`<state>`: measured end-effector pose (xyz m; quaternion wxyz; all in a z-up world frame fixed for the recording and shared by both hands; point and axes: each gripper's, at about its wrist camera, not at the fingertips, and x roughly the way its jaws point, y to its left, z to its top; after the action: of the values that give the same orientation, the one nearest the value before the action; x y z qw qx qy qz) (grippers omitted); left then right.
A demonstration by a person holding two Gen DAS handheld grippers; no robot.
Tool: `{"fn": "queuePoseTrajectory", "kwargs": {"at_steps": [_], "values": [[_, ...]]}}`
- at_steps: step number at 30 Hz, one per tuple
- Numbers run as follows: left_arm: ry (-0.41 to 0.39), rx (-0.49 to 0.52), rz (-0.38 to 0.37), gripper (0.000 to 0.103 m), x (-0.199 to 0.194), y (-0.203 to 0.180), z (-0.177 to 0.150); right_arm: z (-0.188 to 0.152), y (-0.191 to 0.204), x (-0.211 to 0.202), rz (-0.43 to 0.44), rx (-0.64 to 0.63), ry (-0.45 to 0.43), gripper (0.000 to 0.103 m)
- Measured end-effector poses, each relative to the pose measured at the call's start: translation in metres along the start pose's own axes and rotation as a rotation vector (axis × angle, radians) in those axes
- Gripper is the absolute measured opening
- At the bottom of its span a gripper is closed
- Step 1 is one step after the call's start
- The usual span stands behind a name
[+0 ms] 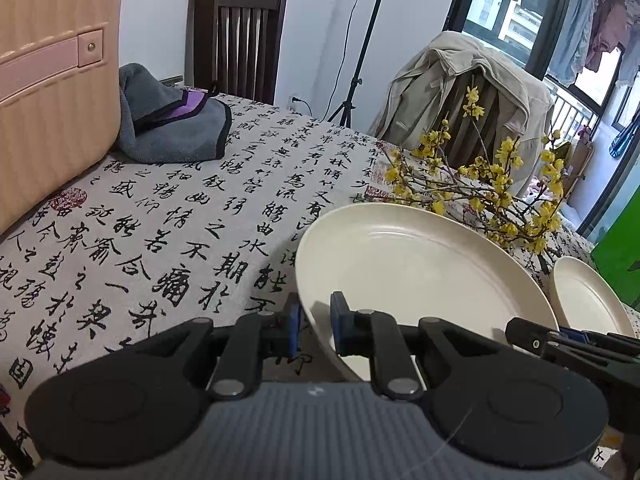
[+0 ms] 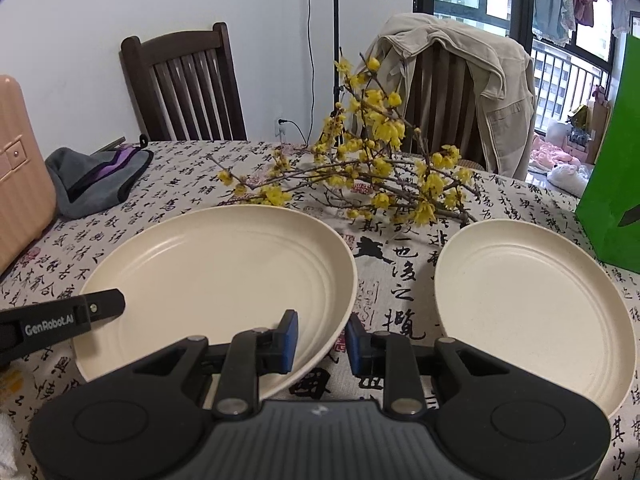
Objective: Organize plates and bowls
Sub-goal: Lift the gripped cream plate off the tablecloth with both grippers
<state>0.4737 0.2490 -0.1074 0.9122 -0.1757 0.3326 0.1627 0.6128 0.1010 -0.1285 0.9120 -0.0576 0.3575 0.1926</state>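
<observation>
Two claws angled downward, left claw (image 1: pixel 315 326) clamping large plate (image 1: pixel 420 264) rim, right claw (image 2: pixel 322 342) gripping its opposite rim.

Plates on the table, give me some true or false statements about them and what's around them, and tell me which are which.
1. Two cream plates are in view, a larger plate and a smaller plate. True.
2. The two plates are stacked. False: they sit side by side and apart, with the tablecloth showing between them.
3. The left gripper is shut on the larger plate's rim. True.
4. The flowering branch behind the plates has red blossoms. False: they are yellow.
5. A beige jacket hangs over a chair at the far side of the table. True.
</observation>
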Motion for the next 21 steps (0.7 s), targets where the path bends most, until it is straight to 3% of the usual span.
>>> {"fn": "queuePoseTrajectory", "kwargs": {"at_steps": [21], "values": [[-0.057, 0.016, -0.047, 0.015, -0.025, -0.013, 0.006, 0.0, -0.016, -0.031, 0.006, 0.031, -0.066, 0.024]]}}
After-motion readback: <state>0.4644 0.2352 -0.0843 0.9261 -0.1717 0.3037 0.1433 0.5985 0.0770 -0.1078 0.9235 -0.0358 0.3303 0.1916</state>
